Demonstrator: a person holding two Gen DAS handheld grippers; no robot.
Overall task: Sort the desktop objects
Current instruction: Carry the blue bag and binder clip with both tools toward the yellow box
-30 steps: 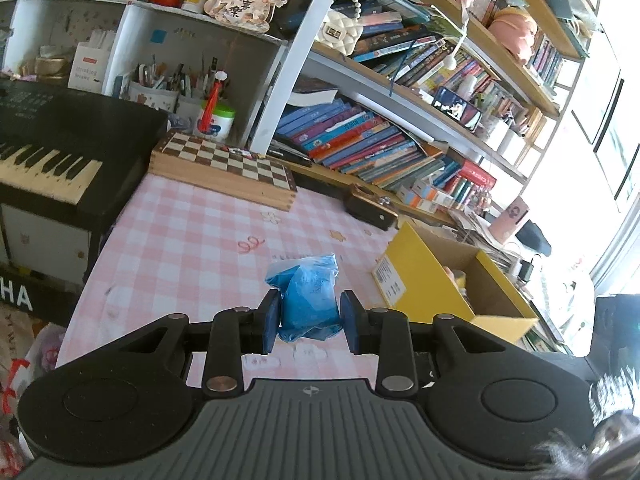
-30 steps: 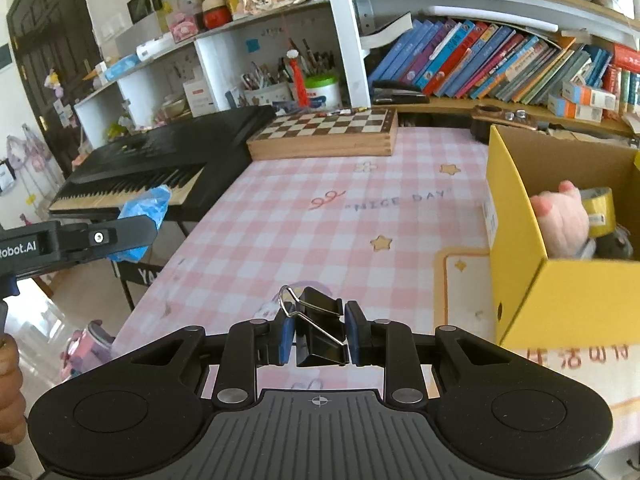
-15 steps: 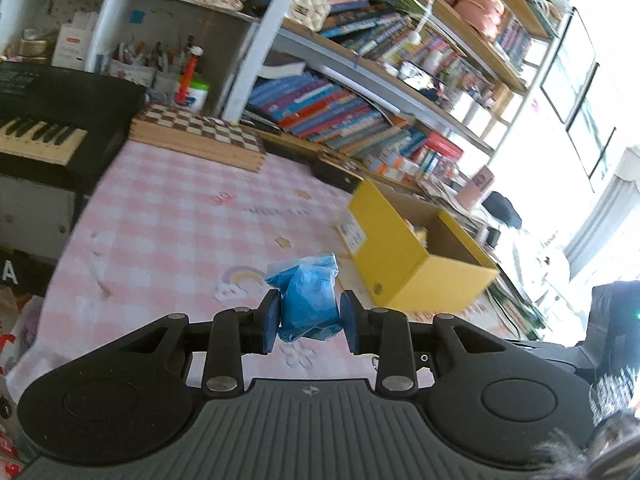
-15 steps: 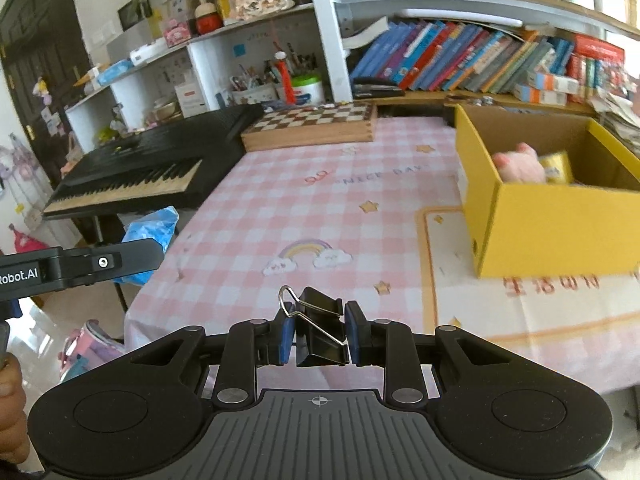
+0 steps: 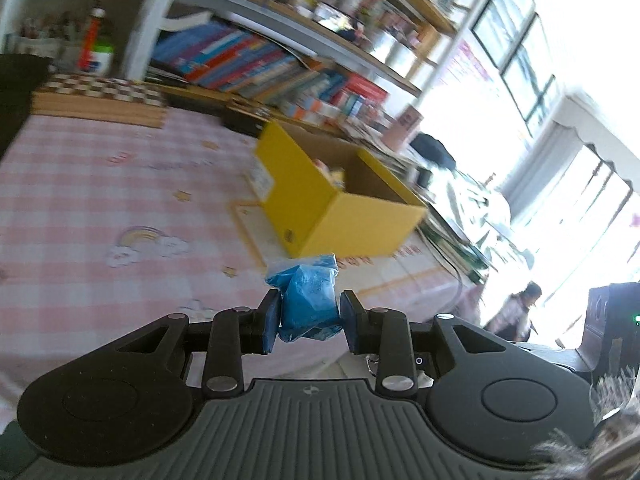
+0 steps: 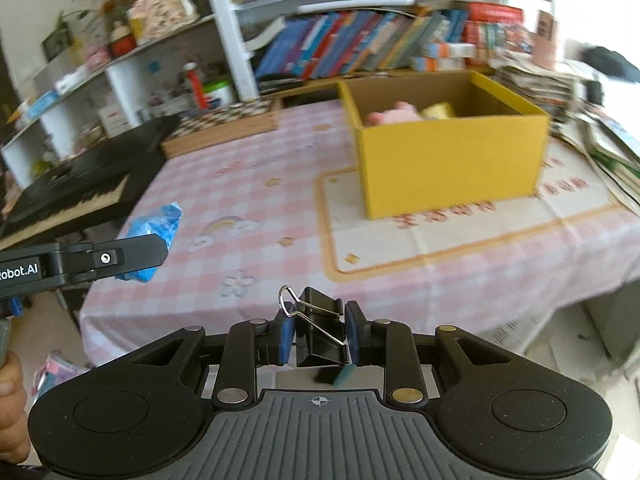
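Observation:
My left gripper (image 5: 308,322) is shut on a crumpled blue packet (image 5: 308,300), held above the near part of the pink checked tablecloth (image 5: 100,184). In the right wrist view the same packet (image 6: 154,226) shows at the left beside the left gripper's finger (image 6: 120,258). My right gripper (image 6: 320,334) is shut on a black binder clip (image 6: 320,328) with wire handles, held off the table's near edge. An open yellow box (image 6: 448,164) stands on the table ahead; a pink plush toy (image 6: 394,114) and a yellow item lie inside. The box (image 5: 328,200) also appears beyond the packet in the left wrist view.
A wooden chessboard box (image 6: 224,128) lies at the table's far side, a black keyboard piano (image 6: 76,184) to the left. Bookshelves (image 6: 360,40) fill the back. Stacked papers (image 6: 600,136) sit right of the box. A hand (image 6: 10,408) grips the left tool.
Both grippers have swung right and pulled back from the table, keeping their loads. The yellow box now sits more central in both views, and the piano has slid out to the left.

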